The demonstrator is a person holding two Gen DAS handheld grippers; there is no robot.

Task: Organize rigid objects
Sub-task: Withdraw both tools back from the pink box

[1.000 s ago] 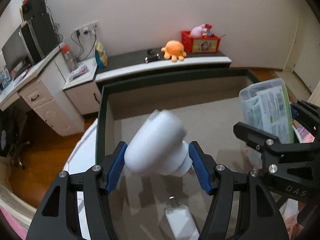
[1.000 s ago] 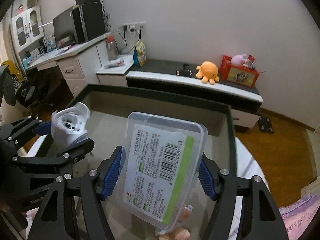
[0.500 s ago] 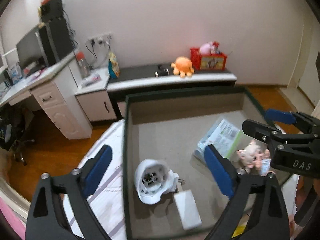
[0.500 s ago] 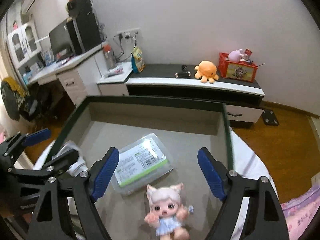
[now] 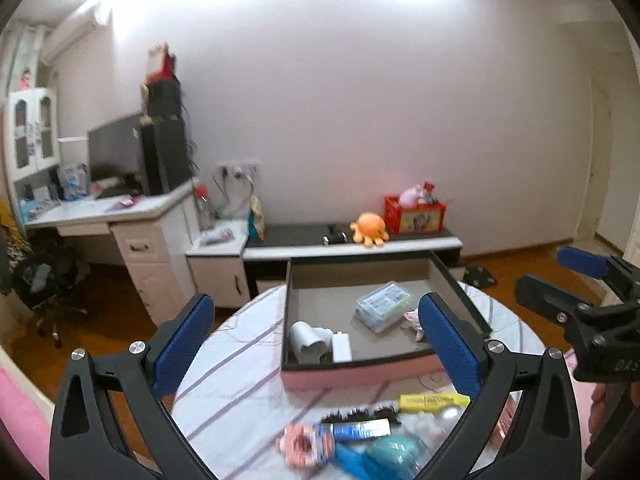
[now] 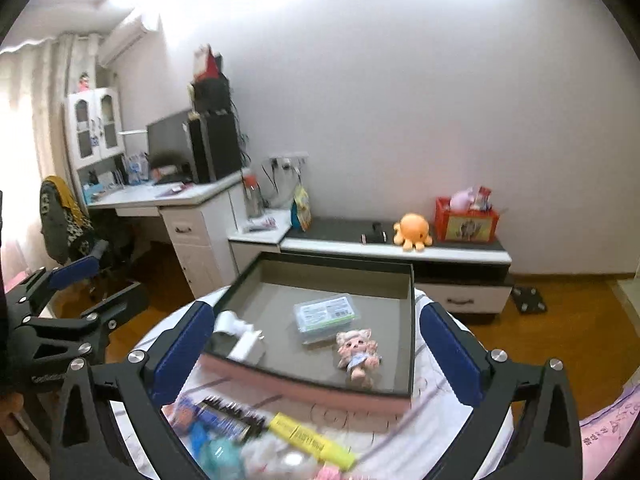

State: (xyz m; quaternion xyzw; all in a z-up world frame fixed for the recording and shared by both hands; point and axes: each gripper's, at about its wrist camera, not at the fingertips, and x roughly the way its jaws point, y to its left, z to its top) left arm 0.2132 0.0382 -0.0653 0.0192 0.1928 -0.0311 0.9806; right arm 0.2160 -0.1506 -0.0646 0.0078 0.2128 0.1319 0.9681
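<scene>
Both tongs are spread wide and hold nothing. The left tongs (image 5: pixel 316 336) hang above the near edge of the round tabletop (image 5: pixel 240 364), which wears a white cloth with purple stripes; the right tongs (image 6: pixel 320 344) hover level beside them, tilted down toward the same edge.

Toward the far edge of the tabletop sits one shallow tray (image 6: pixel 404 400) with a dark rim, pink front wall and grey floor. Four things lie in it: one white hair-dryer-like appliance (image 5: pixel 308 338) in the near left corner, one white charger block (image 5: pixel 341 347) touching it, one clear plastic case (image 6: pixel 326 314) with a green label near the middle, and one small doll (image 6: pixel 358 354) toward the near right corner.

Along the near edge of the tabletop lies a blurred heap: one yellow tube (image 6: pixel 310 438), one black brush (image 6: pixel 230 414), a blue tube (image 5: pixel 358 430), and other items too smeared to name.

Beyond: wooden floor, a white desk (image 6: pixel 192 216) with a monitor, and a low cabinet (image 6: pixel 400 246) carrying one orange octopus plush (image 6: pixel 414 230) and one red crate (image 6: pixel 466 226).
</scene>
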